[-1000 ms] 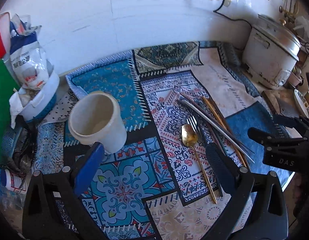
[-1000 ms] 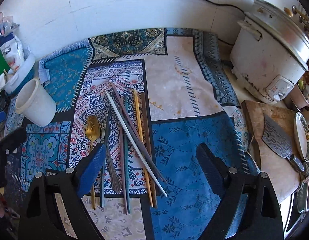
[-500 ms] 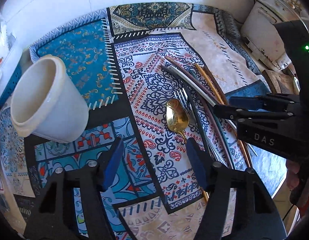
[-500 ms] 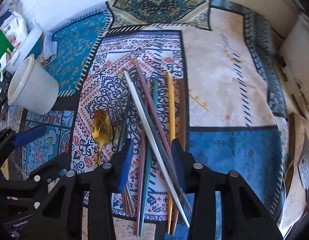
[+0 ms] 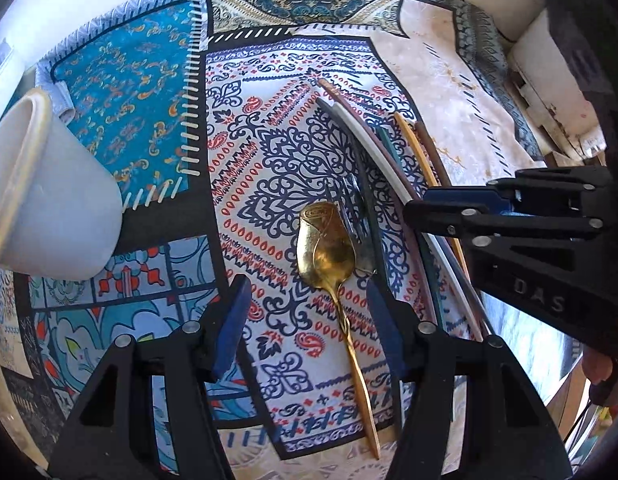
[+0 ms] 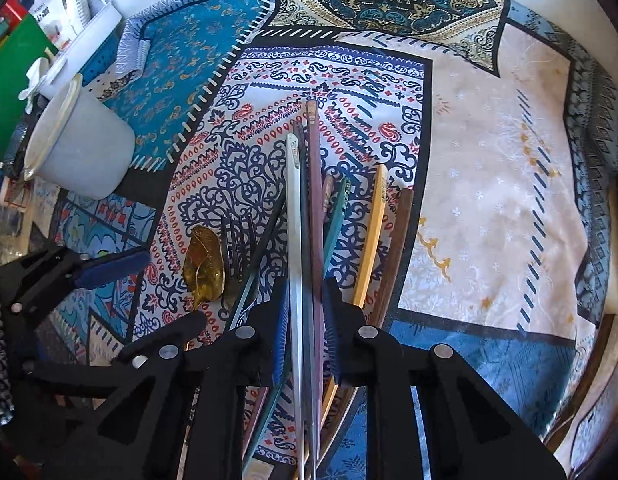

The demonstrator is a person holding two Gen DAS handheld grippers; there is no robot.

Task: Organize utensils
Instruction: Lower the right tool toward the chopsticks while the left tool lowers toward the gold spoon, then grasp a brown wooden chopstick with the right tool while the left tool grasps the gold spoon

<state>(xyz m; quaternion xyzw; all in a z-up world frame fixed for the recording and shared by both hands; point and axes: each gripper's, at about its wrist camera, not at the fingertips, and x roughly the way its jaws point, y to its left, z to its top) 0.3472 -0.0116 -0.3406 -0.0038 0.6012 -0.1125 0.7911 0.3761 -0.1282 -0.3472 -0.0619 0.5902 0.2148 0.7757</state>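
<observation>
Closing narrowly around a white, a dark and a maroon chopstick [image 6: 296, 216] from the loose bundle near the middle of the patterned patchwork cloth [image 6: 489, 184], right gripper [image 6: 307, 332], jaws just drawn in from wide. Straddling the thin handle of the gold metal spoon [image 5: 327, 244] beside the dark fork [image 5: 351, 208], left gripper [image 5: 309, 324], half narrowed, pads not yet touching. Standing toward the cloth's left edge, empty white plastic cup [image 6: 83, 152], likely destination; lifting probably next.

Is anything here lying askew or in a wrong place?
Yes. The chopsticks lie loose and fanned out on the patterned cloth, some crossing, with the gold spoon overlapping the fork. The white cup holds none.
</observation>
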